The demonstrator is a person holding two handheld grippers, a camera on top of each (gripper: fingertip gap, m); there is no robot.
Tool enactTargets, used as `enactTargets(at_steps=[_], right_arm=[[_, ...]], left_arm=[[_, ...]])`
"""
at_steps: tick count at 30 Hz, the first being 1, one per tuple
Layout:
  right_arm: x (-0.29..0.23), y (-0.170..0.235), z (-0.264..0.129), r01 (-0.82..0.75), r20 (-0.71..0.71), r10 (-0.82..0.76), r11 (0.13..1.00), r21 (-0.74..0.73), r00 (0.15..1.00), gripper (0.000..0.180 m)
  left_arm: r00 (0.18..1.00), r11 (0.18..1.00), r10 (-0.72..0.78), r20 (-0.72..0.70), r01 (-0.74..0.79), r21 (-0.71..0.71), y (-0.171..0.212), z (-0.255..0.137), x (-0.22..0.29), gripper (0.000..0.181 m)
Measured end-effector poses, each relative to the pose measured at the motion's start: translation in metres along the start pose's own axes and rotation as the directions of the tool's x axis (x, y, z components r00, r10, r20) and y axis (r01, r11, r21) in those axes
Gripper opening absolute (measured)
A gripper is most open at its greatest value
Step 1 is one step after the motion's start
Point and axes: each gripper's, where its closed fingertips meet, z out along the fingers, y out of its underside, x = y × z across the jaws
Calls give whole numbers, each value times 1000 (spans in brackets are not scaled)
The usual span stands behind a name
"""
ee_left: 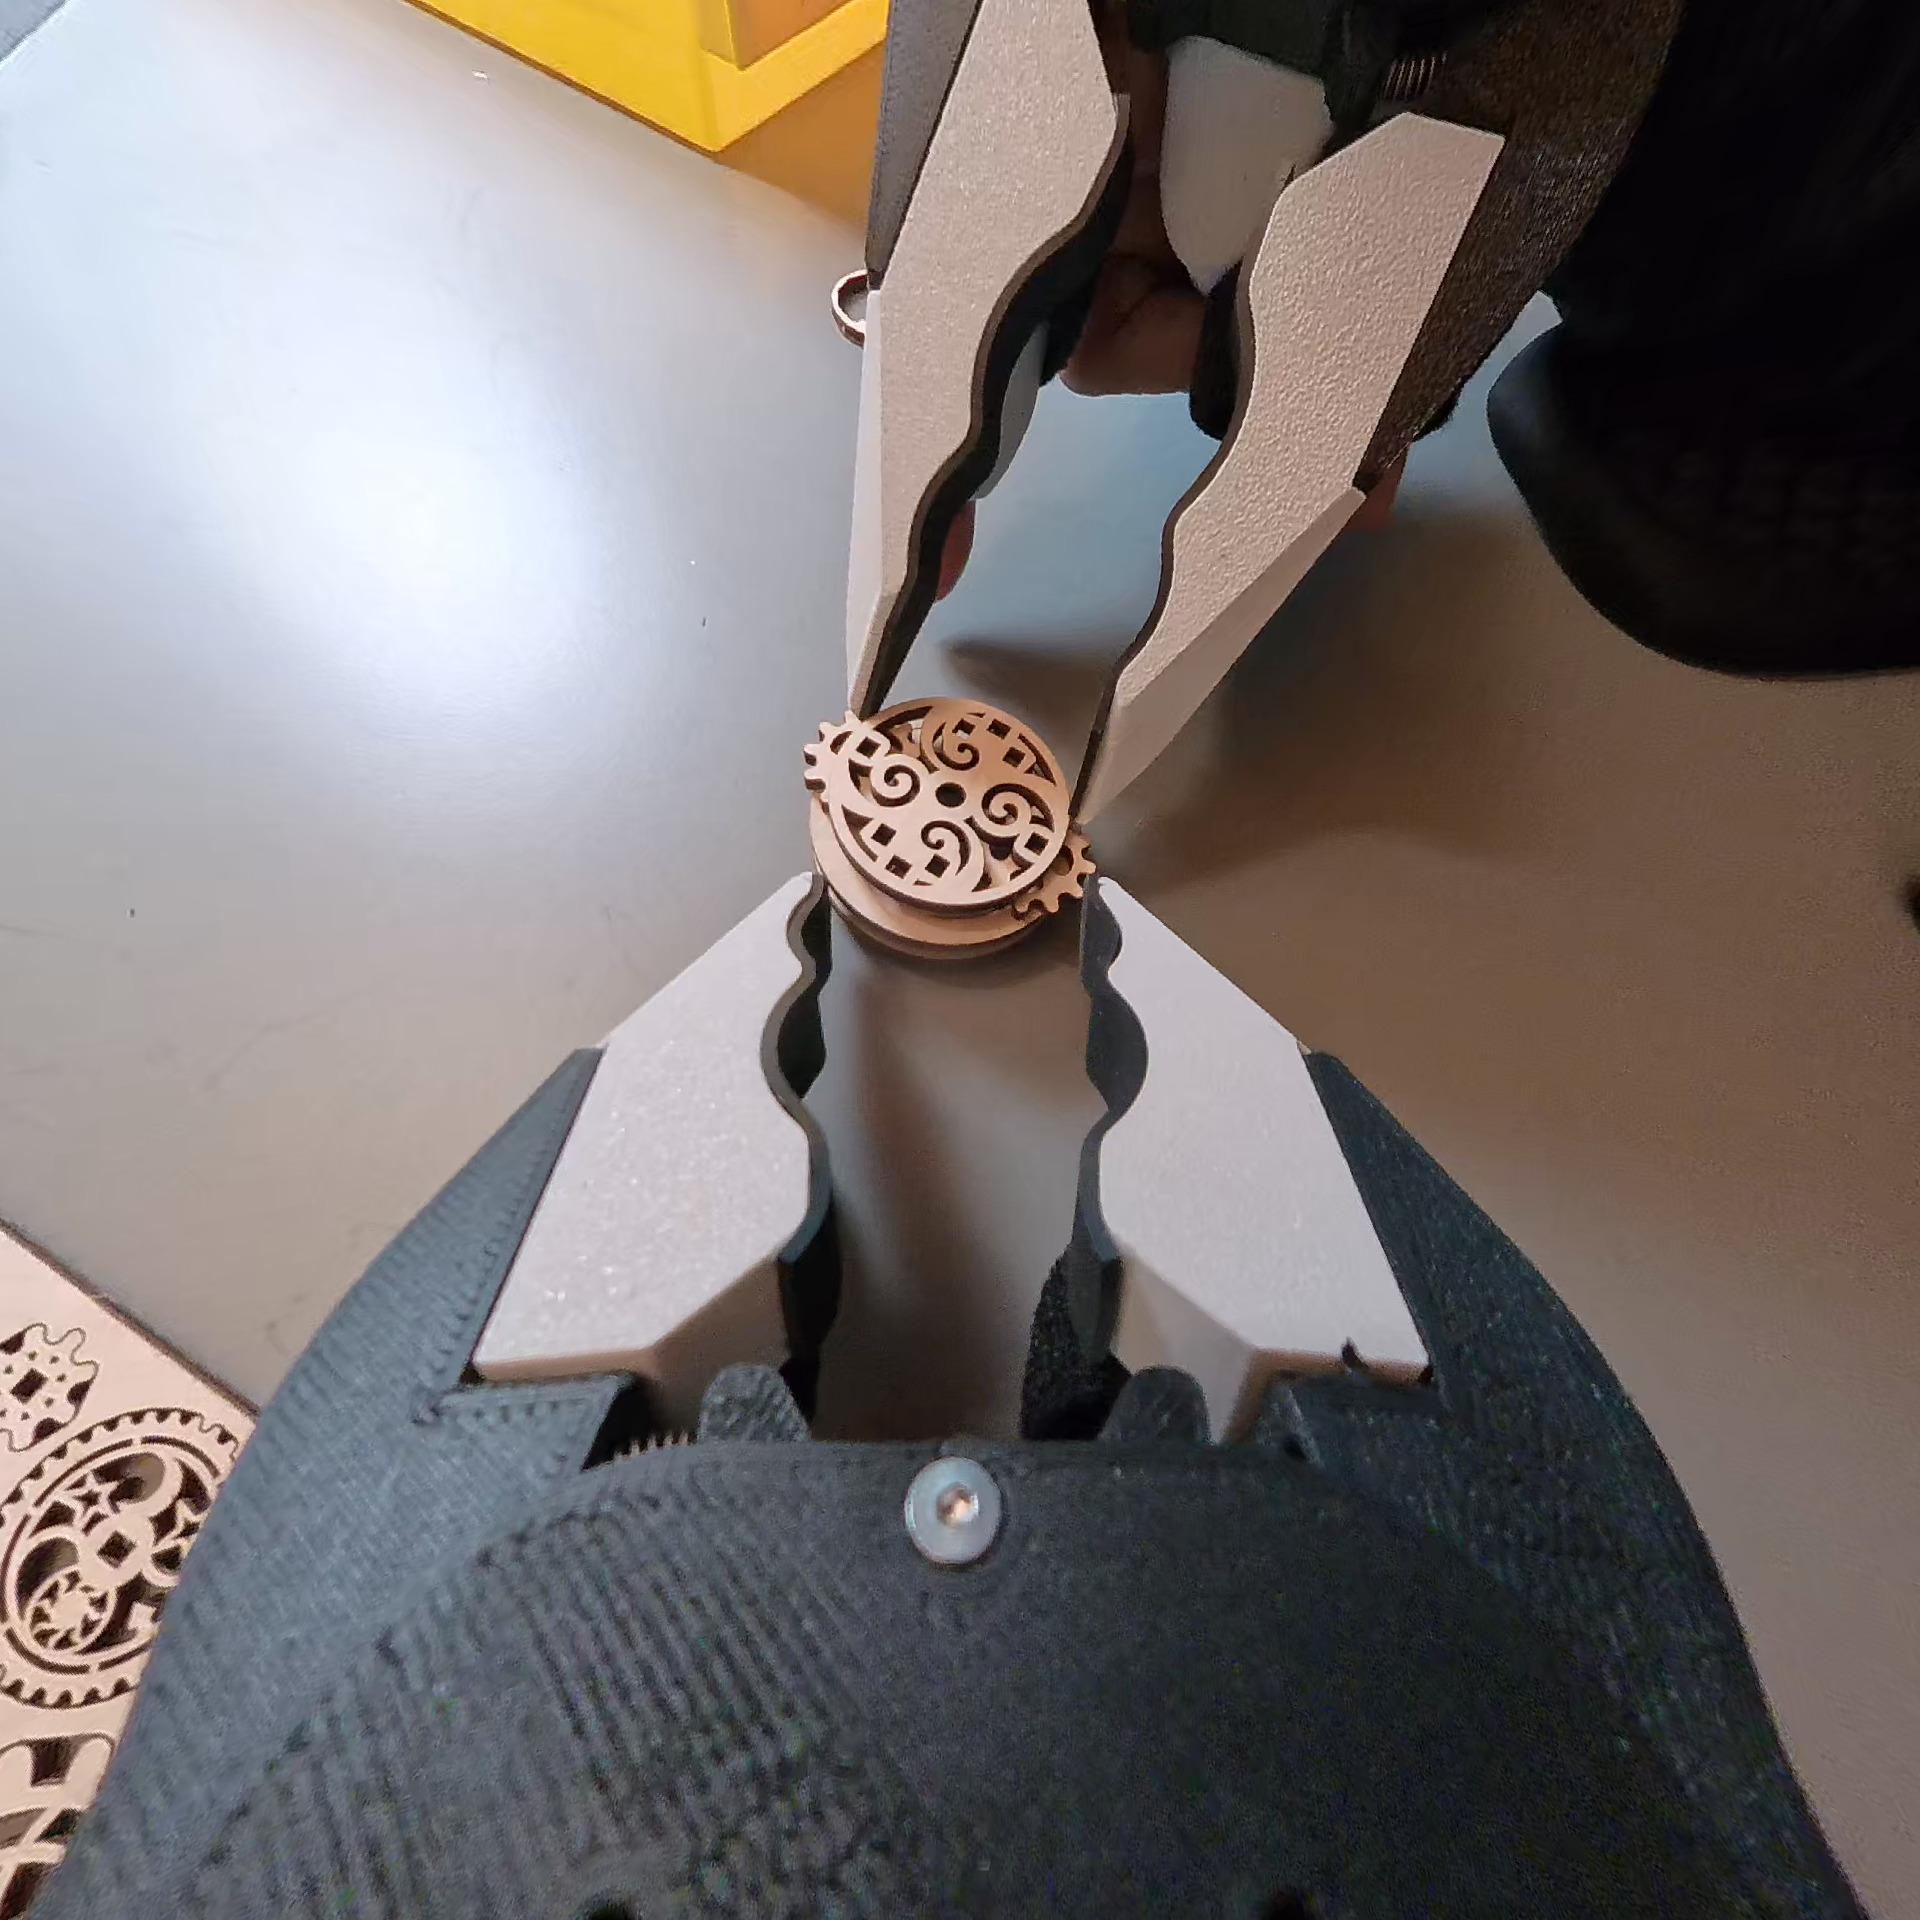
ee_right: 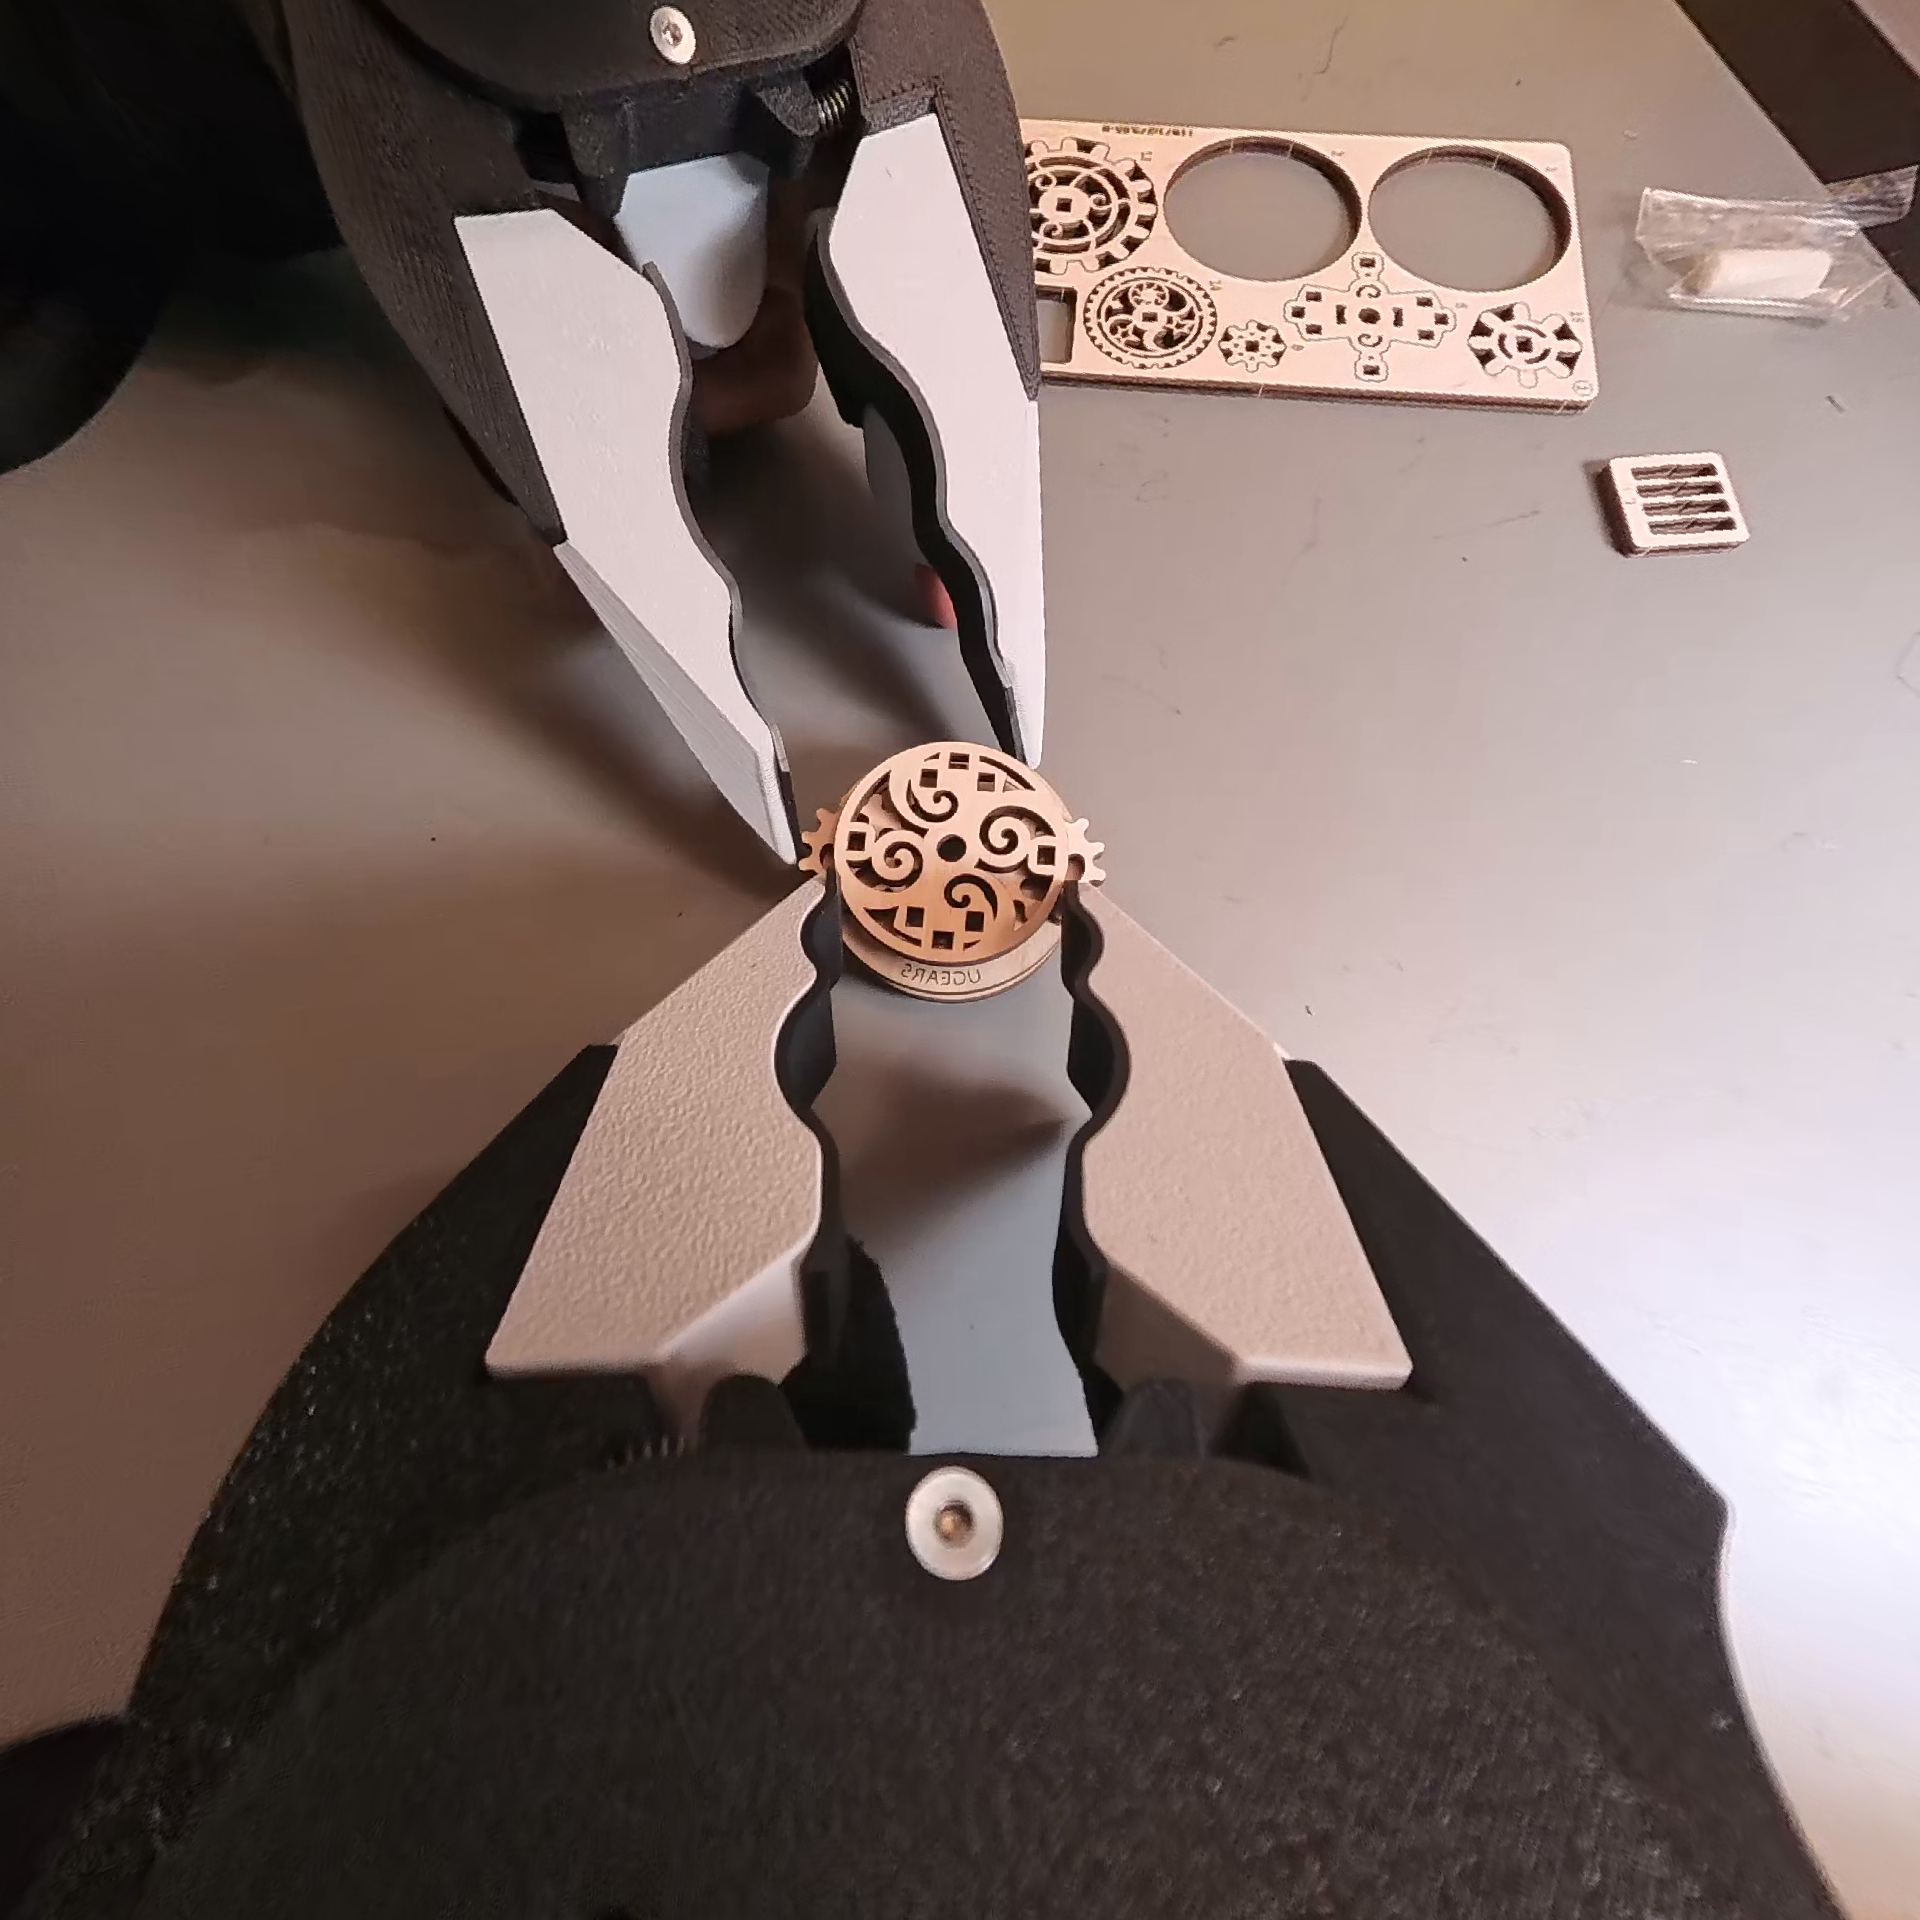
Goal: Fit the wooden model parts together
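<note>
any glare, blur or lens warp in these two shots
Left wrist view: a pale sheen of glare on the grey table, wide-angle bending at the edges, the round wooden model sharp. Right wrist view: the model crisp too, softer even light, the hand-held gripper's dark body blurred near the bottom edge, the cut-out sheet bowed by the lens.

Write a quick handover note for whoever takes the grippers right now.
Left gripper: shut on the wooden disc stack, at its lower discs.
Right gripper: also shut on that stack, from the opposite side.
Stack sits at the grey table, small gears poking out both sides.
Parts sheet lies beyond, several pieces unpunched.
Done: patterned top disc on.
Left: seat it fully, add remaining parts.
</note>
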Motion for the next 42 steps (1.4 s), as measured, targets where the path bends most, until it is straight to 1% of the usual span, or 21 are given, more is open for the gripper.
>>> enactTargets(at_steps=[21, 24, 26, 27, 32, 39, 42], right_arm=[[1, 0, -3, 0, 3, 0, 1000, 11, 1000, 37], [3, -1, -4, -2, -3, 2, 1000, 17, 1000, 34], [6, -1, -5, -7, -19, 7, 1000, 25, 1000, 25], [6, -1, -5, -7, -22, 8, 1000, 25, 1000, 24], [7, 0, -4, -13, -20, 14, 1000, 22, 1000, 24], [6, -1, -4, -13, -18, 13, 1000, 26, 1000, 31], [6, -1, -4, -13, -18, 13, 1000, 27, 1000, 32]], left_arm=[[1000, 1000, 9, 8, -9, -3, 2, -3, -3, 44], [1000, 1000, 8, 19, -8, -4, 3, -4, -5, 44], [1000, 1000, 7, 23, -7, -5, 3, -5, -7, 44], [1000, 1000, 6, 25, -6, -4, 4, -6, -7, 44], [1000, 1000, 7, 28, -7, -3, 3, -7, -8, 44], [999, 1000, 4, 34, -4, -2, 4, -10, -11, 44], [1000, 1000, 1, 21, -1, 5, 3, -10, -9, 48]])
